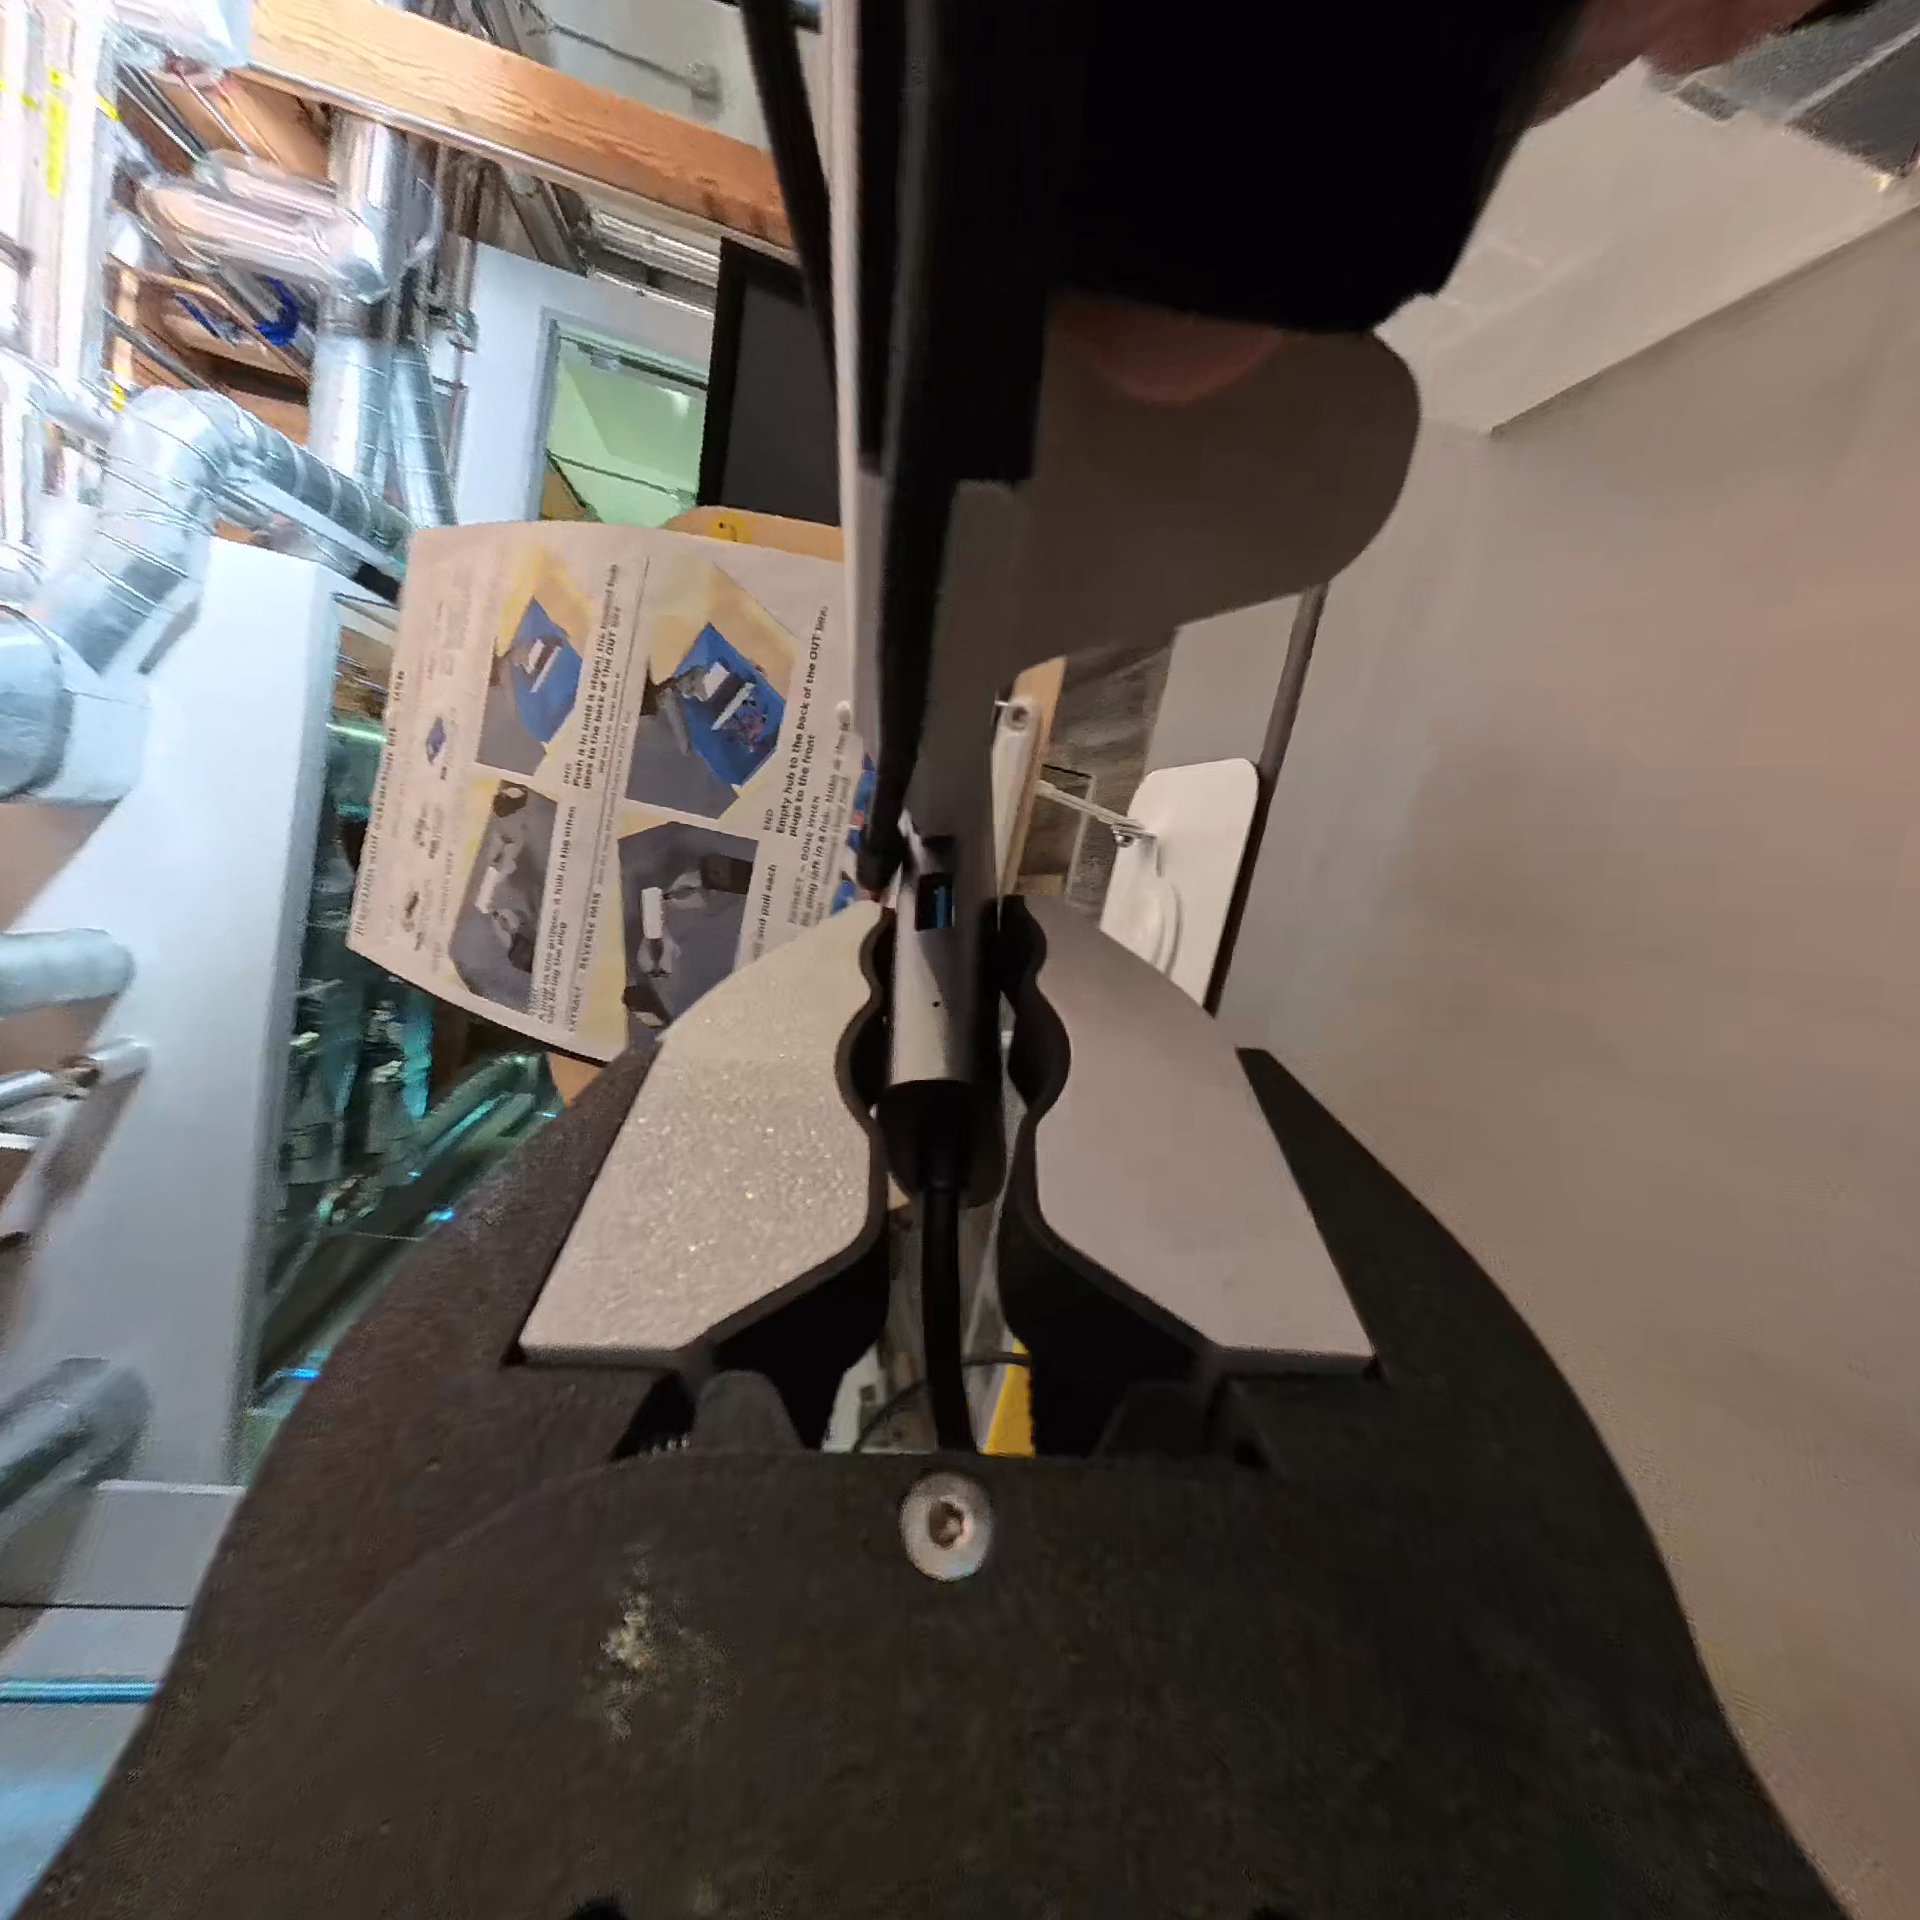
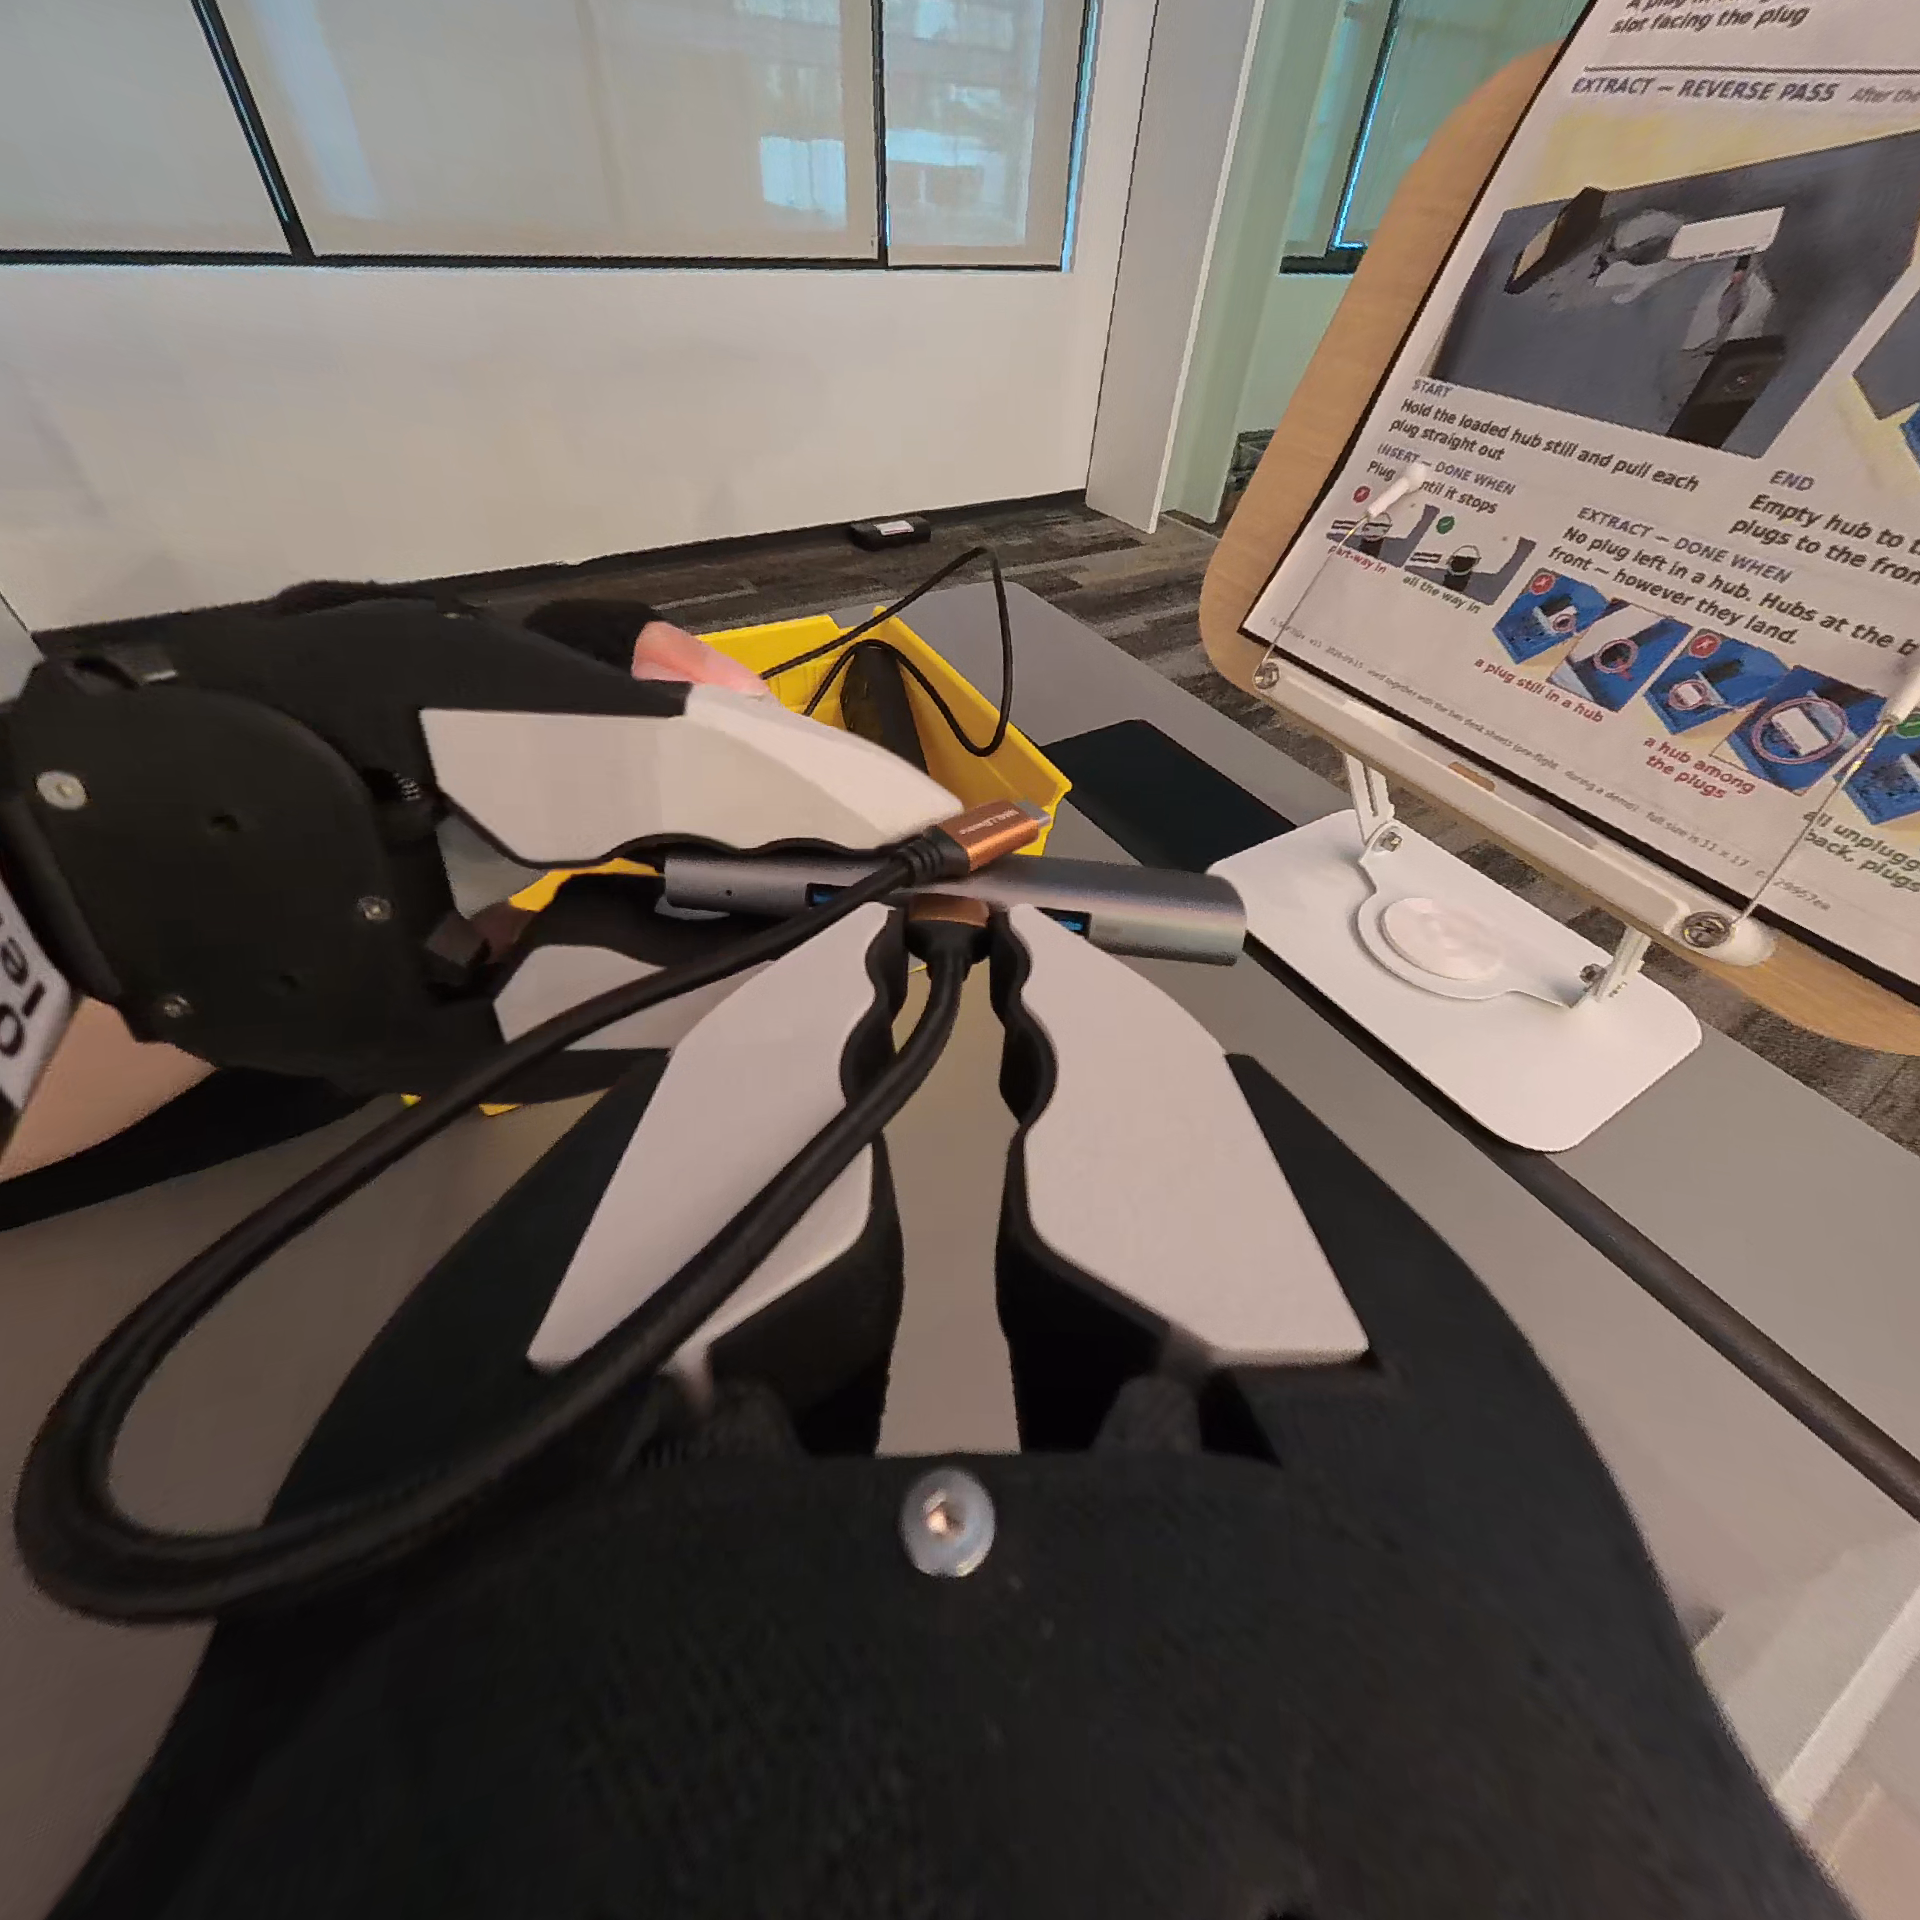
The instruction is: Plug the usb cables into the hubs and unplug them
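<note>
My left gripper (image 1: 940, 925) is shut on a grey USB hub (image 1: 928, 1013), held edge-on with a blue port facing forward. The hub's own black lead (image 1: 948, 1340) runs back between the fingers. In the right wrist view, my right gripper (image 2: 945, 925) is shut on a copper-coloured plug (image 2: 943, 916) that meets the side of the hub (image 2: 1122, 899); how deep it sits is hidden. Its black cable (image 2: 312, 1247) loops left, and its other copper plug (image 2: 987, 826) lies across the hub. The left gripper (image 2: 831, 883) comes in from the left.
A yellow bin (image 2: 1023, 774) with a dark hub and thin cable stands behind the hub. A white stand (image 2: 1455, 997) holding an instruction sheet (image 2: 1621, 436) is at the right on the grey table (image 2: 1766, 1247). A gloved hand (image 2: 312, 727) holds the left gripper. The tips of both grippers are at nearly the same place.
</note>
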A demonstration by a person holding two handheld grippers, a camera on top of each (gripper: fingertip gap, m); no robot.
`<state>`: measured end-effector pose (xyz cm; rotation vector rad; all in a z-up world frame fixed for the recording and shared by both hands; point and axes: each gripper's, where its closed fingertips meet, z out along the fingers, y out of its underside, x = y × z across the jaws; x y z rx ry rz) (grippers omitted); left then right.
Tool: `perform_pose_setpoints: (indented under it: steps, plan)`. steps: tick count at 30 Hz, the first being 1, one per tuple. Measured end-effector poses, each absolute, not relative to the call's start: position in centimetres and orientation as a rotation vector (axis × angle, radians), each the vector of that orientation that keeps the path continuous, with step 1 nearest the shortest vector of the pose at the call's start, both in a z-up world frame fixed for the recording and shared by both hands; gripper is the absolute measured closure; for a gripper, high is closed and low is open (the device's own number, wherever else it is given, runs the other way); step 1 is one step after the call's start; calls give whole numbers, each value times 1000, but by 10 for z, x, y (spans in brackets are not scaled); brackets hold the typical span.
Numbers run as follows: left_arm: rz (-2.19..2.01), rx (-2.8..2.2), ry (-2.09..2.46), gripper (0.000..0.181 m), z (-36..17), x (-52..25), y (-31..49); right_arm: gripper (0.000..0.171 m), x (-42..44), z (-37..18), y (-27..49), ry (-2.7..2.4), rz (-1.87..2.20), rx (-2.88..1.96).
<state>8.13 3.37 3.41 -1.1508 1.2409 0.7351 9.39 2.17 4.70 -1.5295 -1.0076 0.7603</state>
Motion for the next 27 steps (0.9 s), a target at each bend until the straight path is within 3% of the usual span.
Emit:
perform_pose_setpoints:
  steps: [6, 9, 16, 21, 27]
  plan:
    - [767, -1128, 1196, 159, 41, 82, 32, 156, 97, 53, 21, -1000, 734, -1500]
    - [641, -1187, 1156, 145, 48, 80, 29, 156, 104, 59, 27, -964, 717, -1477]
    - [13, -1425, 1021, 119, 61, 90, 12, 156, 117, 76, 34, -908, 625, -1368]
    - [-396, -1473, 783, 133, 80, 89, 9, 156, 118, 85, 28, -900, 527, -1277]
    - [-554, -1507, 708, 130, 76, 91, 12, 156, 114, 92, 15, -919, 438, -1191]
